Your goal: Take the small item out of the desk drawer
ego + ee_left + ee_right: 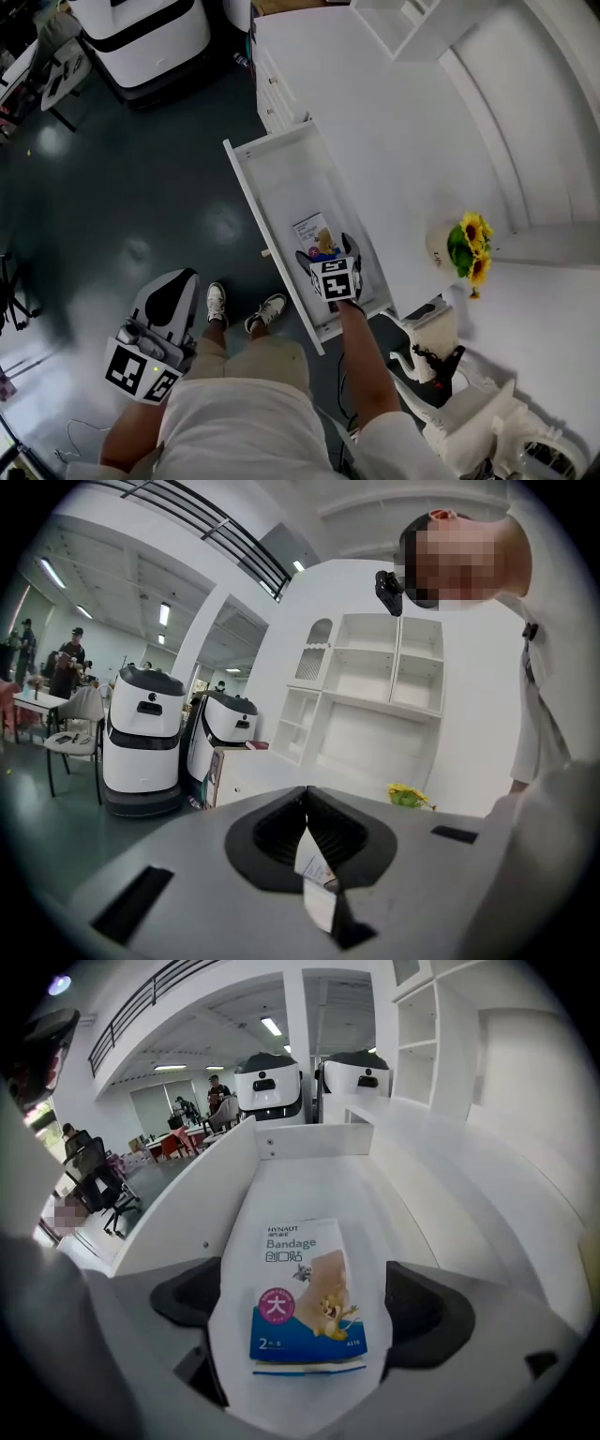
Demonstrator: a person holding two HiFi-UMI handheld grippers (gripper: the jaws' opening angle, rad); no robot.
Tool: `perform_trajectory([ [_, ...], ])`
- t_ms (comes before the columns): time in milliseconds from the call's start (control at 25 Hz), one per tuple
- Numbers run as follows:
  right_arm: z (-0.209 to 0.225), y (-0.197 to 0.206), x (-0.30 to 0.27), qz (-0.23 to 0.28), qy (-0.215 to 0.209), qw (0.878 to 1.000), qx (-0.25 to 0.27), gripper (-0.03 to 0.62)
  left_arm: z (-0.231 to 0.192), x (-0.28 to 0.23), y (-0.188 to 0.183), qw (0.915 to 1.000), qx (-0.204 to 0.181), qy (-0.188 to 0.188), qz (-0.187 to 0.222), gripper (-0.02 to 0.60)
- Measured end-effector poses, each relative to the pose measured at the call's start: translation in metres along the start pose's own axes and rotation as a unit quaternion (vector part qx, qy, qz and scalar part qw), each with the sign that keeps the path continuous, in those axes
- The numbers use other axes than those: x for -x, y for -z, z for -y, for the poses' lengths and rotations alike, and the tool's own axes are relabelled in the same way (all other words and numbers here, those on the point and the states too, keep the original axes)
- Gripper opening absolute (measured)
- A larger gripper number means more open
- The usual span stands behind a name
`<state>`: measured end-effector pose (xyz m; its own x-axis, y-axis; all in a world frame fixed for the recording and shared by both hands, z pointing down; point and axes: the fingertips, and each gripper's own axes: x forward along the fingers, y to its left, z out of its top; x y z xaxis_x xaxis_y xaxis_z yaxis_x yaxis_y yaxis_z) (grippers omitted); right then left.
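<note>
The desk drawer (246, 192) stands pulled out from the white desk (394, 141). A small bandage box (317, 236), white and blue with a cartoon print, lies flat on the drawer floor. My right gripper (326, 251) reaches into the drawer from the near end. In the right gripper view the box (305, 1288) lies between the wide-open jaws of the right gripper (307, 1305); neither pad touches it. The drawer wall (202, 1194) runs along its left side. My left gripper (173, 286) hangs low beside the person's left leg, away from the drawer. Its jaws (307, 803) meet, with a white tag at the seam.
A pot of yellow sunflowers (466, 246) stands on the desk right of the drawer. White wheeled robots (150, 33) are parked on the dark floor at the far left. The person's shoes (217, 302) stand just left of the drawer front. Black cables (436, 361) lie at the lower right.
</note>
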<state>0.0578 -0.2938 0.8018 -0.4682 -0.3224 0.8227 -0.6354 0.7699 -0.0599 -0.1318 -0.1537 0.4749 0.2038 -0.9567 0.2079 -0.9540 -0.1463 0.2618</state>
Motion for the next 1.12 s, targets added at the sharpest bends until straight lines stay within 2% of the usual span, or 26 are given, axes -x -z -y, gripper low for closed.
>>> perform_trajectory([
  [160,-0.003,0.008,-0.019,-0.037,-0.021,0.999,0.024,0.541,-0.011,0.008,0.002,0.9998,0.004,-0.018,-0.002,0.017],
  [280,-0.001,0.012,-0.031,-0.058,-0.017,0.997,0.053,0.541,-0.017,0.015,0.005,0.9995,0.008,-0.030,-0.003,0.015],
  [480,0.001,0.018,-0.042,-0.075,-0.023,0.995,0.055,0.540,-0.027,0.028,0.006,0.9988,0.012,-0.048,0.000,0.017],
  [1120,-0.005,0.015,-0.043,-0.067,-0.029,0.995,0.074,0.538,-0.034,0.044,0.004,0.9976,0.025,-0.062,0.015,0.017],
])
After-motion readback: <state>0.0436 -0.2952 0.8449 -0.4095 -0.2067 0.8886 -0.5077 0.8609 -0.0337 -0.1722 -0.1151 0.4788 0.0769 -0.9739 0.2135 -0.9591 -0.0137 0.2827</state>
